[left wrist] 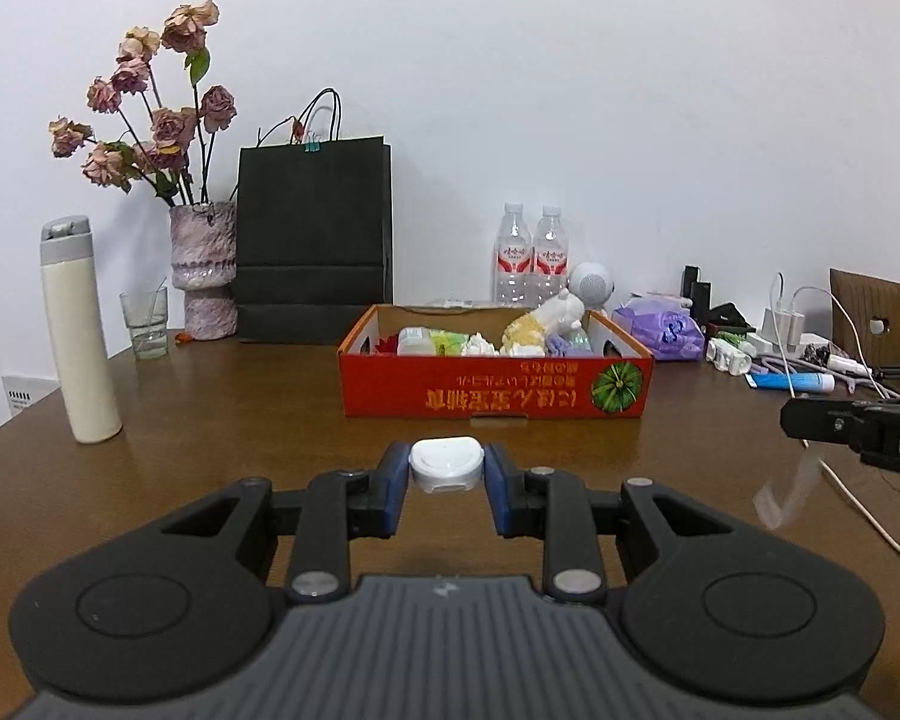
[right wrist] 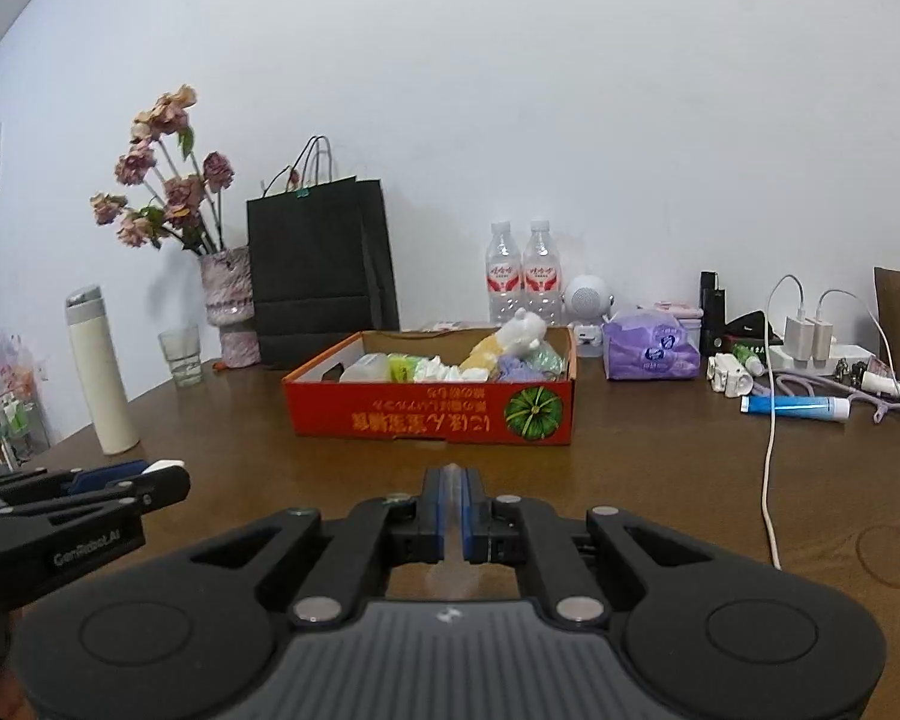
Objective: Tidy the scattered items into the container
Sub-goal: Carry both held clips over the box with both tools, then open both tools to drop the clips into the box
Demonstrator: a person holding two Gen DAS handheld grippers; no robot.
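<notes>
Small white rounded case pinched between my left pads, lifted off table. Red cardboard box ahead, upright, open-topped, already crowded with plush toy, bottles, tissue.

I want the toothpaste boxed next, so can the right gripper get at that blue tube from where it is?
Probably yes. The right gripper has its jaws shut with something thin and clear between them. The blue toothpaste tube lies flat on the table, with only a white cable crossing beside it.

- A lived-in home room with a plain white wall.
- Brown wooden table holding dried roses in a vase, water bottles, chargers, toothpaste.
</notes>
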